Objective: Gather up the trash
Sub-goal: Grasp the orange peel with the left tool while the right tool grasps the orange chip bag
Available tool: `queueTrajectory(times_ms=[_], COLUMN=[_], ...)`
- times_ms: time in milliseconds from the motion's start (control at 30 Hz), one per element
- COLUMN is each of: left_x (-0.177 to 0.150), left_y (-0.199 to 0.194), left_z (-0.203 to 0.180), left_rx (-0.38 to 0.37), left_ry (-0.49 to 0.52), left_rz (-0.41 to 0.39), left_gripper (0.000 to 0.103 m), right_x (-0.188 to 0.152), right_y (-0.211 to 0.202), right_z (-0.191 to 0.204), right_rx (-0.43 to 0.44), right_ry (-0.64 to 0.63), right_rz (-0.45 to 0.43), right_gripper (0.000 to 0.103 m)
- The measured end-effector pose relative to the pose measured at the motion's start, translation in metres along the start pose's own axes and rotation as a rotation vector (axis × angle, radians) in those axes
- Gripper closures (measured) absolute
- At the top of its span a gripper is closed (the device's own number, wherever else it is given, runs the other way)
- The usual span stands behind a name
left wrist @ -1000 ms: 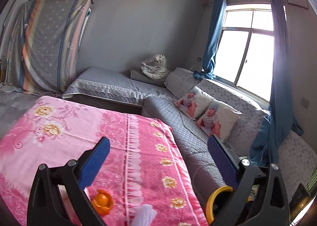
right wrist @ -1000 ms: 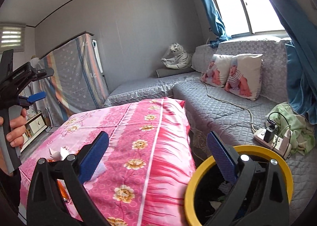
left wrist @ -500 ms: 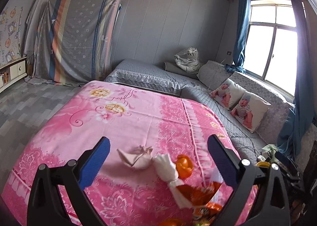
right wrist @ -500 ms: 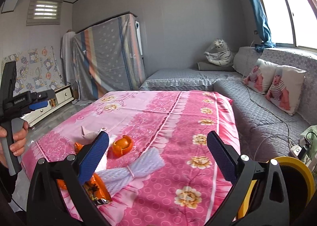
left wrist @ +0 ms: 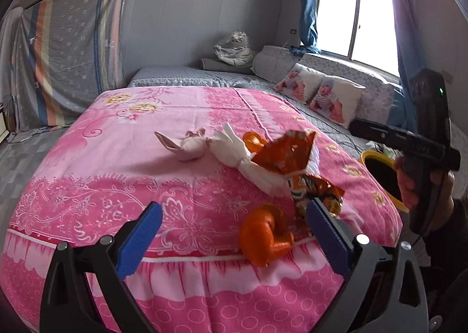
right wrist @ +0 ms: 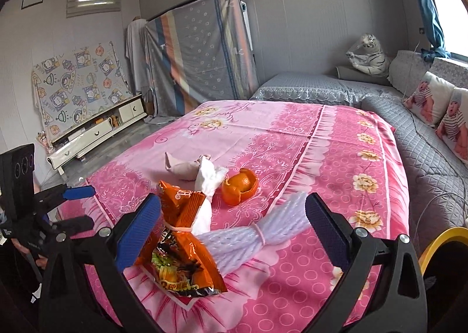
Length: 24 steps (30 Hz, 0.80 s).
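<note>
- our left claw [left wrist: 234, 227] is spread wide and holds nothing; it hangs over the near edge of the tabletop [left wrist: 122, 157], which wears a pink flowered cloth.
- an orange peel [left wrist: 264, 238] lies between its fingers, near the cloth's edge.
- our right claw [right wrist: 234, 222] is just as wide, gripping nothing, above a white foam net [right wrist: 251, 238].
- an orange wrapper [right wrist: 182, 242] sits by its left finger, touching the net.
- a white tissue [right wrist: 209, 176] and a pinkish paper twist [right wrist: 182, 167] lie behind the wrapper, touching each other.
- a second peel [right wrist: 238, 186], cupped open, rests just right of the tissue.
- a yellow-rimmed bin [right wrist: 441, 241] stands off the tabletop's right side, beside a grey sofa [right wrist: 433, 151].
</note>
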<state>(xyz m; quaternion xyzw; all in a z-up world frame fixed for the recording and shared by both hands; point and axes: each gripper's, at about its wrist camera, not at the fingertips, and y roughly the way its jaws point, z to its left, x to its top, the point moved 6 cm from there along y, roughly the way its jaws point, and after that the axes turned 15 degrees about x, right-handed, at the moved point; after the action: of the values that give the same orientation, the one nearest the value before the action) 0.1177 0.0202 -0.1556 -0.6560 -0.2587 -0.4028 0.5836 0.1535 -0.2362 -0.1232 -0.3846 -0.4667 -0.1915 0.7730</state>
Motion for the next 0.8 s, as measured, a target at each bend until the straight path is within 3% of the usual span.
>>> queueTrajectory(times_ms=[233, 433, 800], left_x=[-0.015, -0.024, -0.027], left_y=[0.008, 0.021, 0.041], left_z=[-0.022, -0.028, -0.031], left_rx=[-0.071, -0.083, -0.119], left_ry=[0.072, 0.098, 0.107], left_rz=[0.024, 0.075, 0.135], left_gripper=[0.008, 0.008, 0.012], right_x=[-0.007, -0.01, -0.018], right_y=[0.025, 0.046, 0.079], right_z=[0.018, 0.021, 0.017], right_rx=[0.073, 0.131, 0.176], right_ry=[-0.014, 0.017, 0.071], right_rz=[0.083, 0.158, 0.279], right_gripper=[0.009, 0.01, 0.033])
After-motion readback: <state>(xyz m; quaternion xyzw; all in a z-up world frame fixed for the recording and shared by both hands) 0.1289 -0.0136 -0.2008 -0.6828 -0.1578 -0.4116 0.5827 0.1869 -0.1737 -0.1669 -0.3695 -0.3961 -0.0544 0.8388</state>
